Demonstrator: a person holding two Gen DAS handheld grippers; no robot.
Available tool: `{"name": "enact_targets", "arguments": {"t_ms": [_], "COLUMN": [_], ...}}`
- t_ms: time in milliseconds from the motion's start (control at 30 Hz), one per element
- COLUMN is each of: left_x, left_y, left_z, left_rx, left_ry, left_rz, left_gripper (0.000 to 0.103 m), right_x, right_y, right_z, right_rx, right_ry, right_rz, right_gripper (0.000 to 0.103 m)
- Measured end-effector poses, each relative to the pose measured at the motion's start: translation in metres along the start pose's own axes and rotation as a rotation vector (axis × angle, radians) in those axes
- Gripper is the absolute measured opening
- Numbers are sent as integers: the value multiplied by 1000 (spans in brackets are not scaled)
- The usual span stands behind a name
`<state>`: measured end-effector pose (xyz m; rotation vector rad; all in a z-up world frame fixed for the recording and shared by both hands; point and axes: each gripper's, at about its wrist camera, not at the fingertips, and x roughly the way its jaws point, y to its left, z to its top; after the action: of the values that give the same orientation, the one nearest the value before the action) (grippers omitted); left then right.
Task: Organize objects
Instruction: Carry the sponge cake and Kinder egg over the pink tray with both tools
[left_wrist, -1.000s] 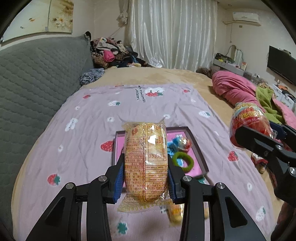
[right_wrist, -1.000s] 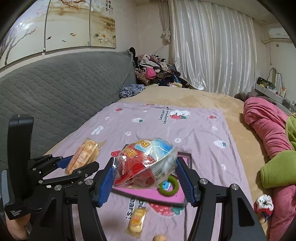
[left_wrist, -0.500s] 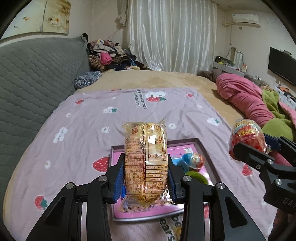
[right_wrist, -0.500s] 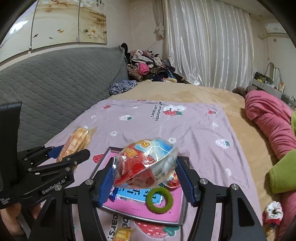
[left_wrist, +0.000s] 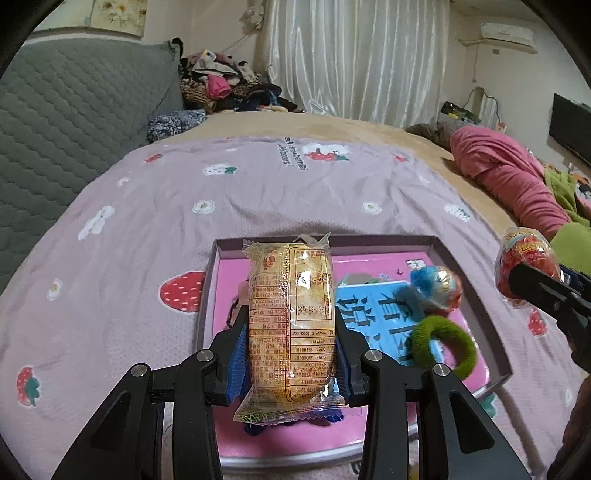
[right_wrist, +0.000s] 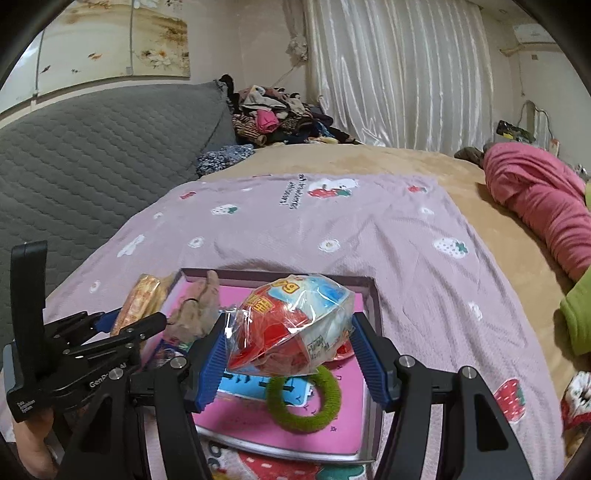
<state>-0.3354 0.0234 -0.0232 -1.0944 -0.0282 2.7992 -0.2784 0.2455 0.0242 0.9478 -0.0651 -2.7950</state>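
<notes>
Above the pink tray (left_wrist: 476, 280), already holding a green ring (right_wrist: 303, 400), the left gripper (left_wrist: 291, 354) clamps a biscuit pack (left_wrist: 291, 317) and the right gripper (right_wrist: 291, 354) a wrapped toy (right_wrist: 291, 325), both unreleased.

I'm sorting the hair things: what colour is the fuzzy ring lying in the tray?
The fuzzy ring is green, clearest in the right wrist view.

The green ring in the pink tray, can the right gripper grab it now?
Probably not yet. The right gripper is already shut on a wrapped toy packet, so there is no room between its jaws. The green ring lies uncovered in the tray just below, so the way looks free once the packet is dropped.
</notes>
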Motion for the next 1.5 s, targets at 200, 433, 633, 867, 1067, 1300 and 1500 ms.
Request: {"name": "enact_targets", "arguments": {"t_ms": [200,433,633,867,1067,1300,1500], "left_x": [27,40,44,53,57,62,63], "left_y": [-1,1,5,7,5,5,6], "left_z": [-4,-8,-10,-12,-14,-17,-18], "left_rx": [13,10,1,-3,0,-1,-2], "left_ry": [22,45,50,72,89,108,114], "left_rz": [-17,-25,-32,-36,-42,-44,-41], "left_gripper": [40,40,41,40,40,40,40], "right_x": [36,50,61,70,78,80,82], "right_y": [-10,-8,-5,-6,-7,-5,-4], "right_z": [-18,-23,-30,-35,-39,-40,-40], "right_rx": [-2,-23,-35,-47,-48,-62,-71], "right_ry": [76,98,129,161,189,205,229], "right_rz": [-2,-3,-11,-28,-40,-48,-51], "right_gripper": [64,64,64,64,64,64,64]}}
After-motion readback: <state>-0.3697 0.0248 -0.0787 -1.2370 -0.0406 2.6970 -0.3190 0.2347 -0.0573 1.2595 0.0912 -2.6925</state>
